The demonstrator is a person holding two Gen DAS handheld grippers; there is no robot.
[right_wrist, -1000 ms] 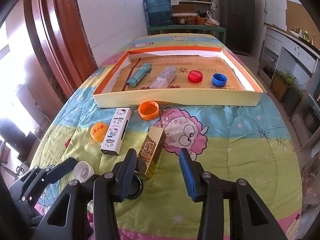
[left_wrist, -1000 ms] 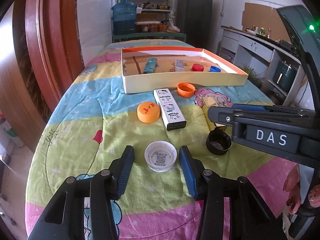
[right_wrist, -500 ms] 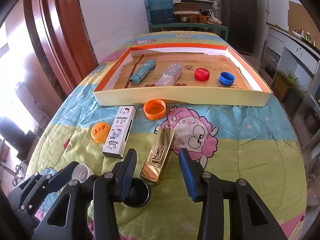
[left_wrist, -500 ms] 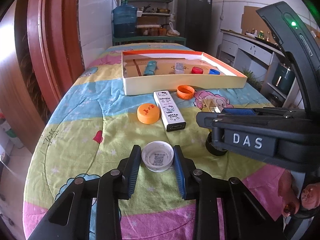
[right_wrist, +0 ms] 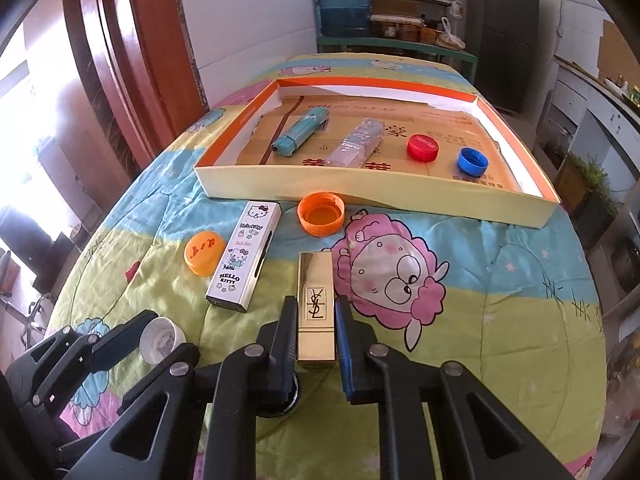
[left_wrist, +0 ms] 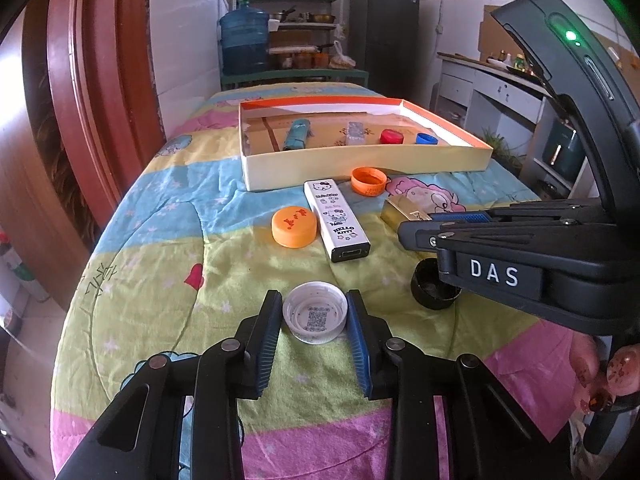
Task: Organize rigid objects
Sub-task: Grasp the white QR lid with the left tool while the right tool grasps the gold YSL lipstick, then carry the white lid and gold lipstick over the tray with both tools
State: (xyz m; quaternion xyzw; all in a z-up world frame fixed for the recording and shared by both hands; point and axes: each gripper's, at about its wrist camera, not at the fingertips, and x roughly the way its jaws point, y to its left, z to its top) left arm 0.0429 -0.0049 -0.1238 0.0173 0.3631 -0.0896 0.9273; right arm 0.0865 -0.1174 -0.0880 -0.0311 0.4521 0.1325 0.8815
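Observation:
My left gripper (left_wrist: 314,314) is shut on a white bottle cap (left_wrist: 315,317) that lies open side up on the quilt. My right gripper (right_wrist: 316,314) is shut on a gold YSL lipstick case (right_wrist: 315,304). A shallow orange-rimmed box (right_wrist: 372,192) at the far side holds a teal tube (right_wrist: 300,136), a clear packet (right_wrist: 354,148), a red cap (right_wrist: 422,148) and a blue cap (right_wrist: 473,162). In front of it lie a Hello Kitty box (right_wrist: 244,262), an open orange cap (right_wrist: 321,213) and a closed orange cap (right_wrist: 204,252).
A black lid (left_wrist: 434,290) lies on the quilt under the right gripper. The quilt-covered table (right_wrist: 500,320) drops off at left and right. A wooden door frame (left_wrist: 92,100) stands to the left, a shelf and water jug (left_wrist: 244,42) behind.
Both grippers have closed: the left onto the white cap, the right onto the gold case, which now lies straight between its fingers.

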